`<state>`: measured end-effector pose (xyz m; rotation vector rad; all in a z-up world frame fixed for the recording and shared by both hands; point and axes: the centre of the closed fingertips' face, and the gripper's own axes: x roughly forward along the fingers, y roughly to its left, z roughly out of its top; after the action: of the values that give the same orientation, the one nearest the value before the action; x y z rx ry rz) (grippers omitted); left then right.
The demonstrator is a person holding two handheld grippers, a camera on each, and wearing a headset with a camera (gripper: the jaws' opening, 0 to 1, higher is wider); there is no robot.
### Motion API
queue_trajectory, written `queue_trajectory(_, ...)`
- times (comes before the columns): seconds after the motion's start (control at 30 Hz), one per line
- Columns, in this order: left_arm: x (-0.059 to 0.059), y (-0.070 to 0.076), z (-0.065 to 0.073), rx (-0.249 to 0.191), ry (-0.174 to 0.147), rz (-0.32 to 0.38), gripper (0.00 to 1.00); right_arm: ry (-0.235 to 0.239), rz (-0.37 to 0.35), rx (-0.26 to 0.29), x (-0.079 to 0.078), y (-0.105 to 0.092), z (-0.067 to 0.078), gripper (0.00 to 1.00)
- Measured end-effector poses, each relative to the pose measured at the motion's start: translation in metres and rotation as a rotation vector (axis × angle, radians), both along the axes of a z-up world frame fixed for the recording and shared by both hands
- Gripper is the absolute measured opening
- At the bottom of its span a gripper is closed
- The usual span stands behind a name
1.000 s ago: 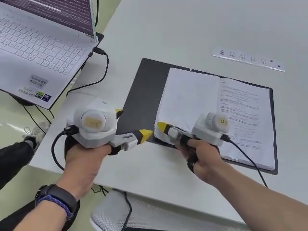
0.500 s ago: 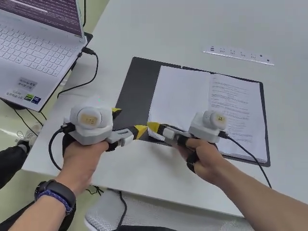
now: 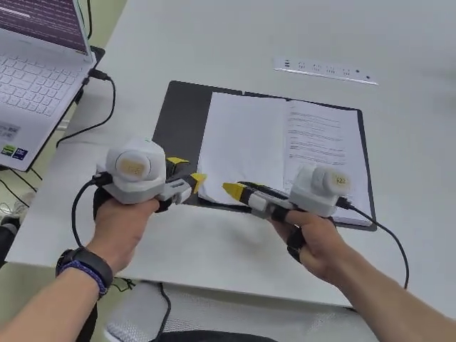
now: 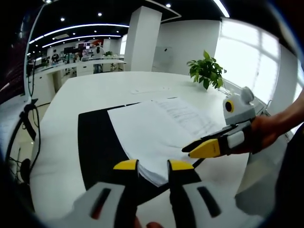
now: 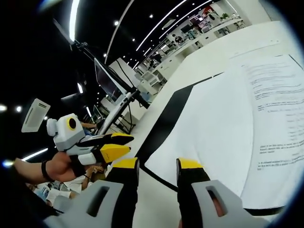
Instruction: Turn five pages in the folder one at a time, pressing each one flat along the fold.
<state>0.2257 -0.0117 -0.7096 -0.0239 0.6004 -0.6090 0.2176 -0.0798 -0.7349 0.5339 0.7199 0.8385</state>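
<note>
On the white bench (image 3: pixel 214 43) the folder (image 3: pixel 182 117) lay open and flat, near a laptop (image 3: pixel 35 71) on one side, with a power strip (image 3: pixel 324 71) beyond its far edge. A blank-faced sheet (image 3: pixel 242 142) rested on the left of the fold (image 3: pixel 284 142), and a printed page (image 3: pixel 324 149) lay on the right.

Both tools hovered at the folder's near edge with their tips pointing at each other. The left tool (image 3: pixel 189 171) had its jaws apart with nothing between them, just off the near corner of the blank sheet. The right tool (image 3: pixel 235 191) was also parted and empty, as the right gripper view made plain, and it sat low over the bench beside the cover's edge.

At least one page seemed to have been turned, since a blank back faced up on the left and looked settled against the fold. The left gripper view hinted at more than one sheet in that stack, but the count could not be read. No page was pinched or lifted, so this looked like a pause between turns. Whatever remained of the five would mean lifting the printed page, carrying it over and pressing it down along the fold.
</note>
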Motion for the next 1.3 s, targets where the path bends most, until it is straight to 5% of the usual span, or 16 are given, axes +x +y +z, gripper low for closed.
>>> queue_trajectory(0.5, 0.008, -0.022, -0.037, 0.027, 0.047, -0.050, 0.00, -0.015, -0.070, -0.040, 0.007, -0.040, -0.002, 0.26)
queue_trajectory(0.57, 0.005, -0.021, -0.051, 0.051, 0.092, -0.047, 0.00, -0.014, -0.076, -0.042, 0.009, -0.043, -0.003, 0.25)
queue_trajectory(0.83, -0.005, -0.022, -0.074, 0.079, 0.146, -0.062, 0.00, -0.019, -0.087, -0.046, 0.019, -0.049, -0.002, 0.24)
queue_trajectory(1.0, -0.008, -0.019, -0.073, 0.046, 0.157, -0.034, 0.00, -0.032, -0.076, -0.064, 0.029, -0.053, -0.003, 0.22)
queue_trajectory(1.3, -0.008, -0.018, -0.072, 0.053, 0.158, -0.035, 0.00, -0.054, -0.084, -0.095, 0.055, -0.066, -0.008, 0.18)
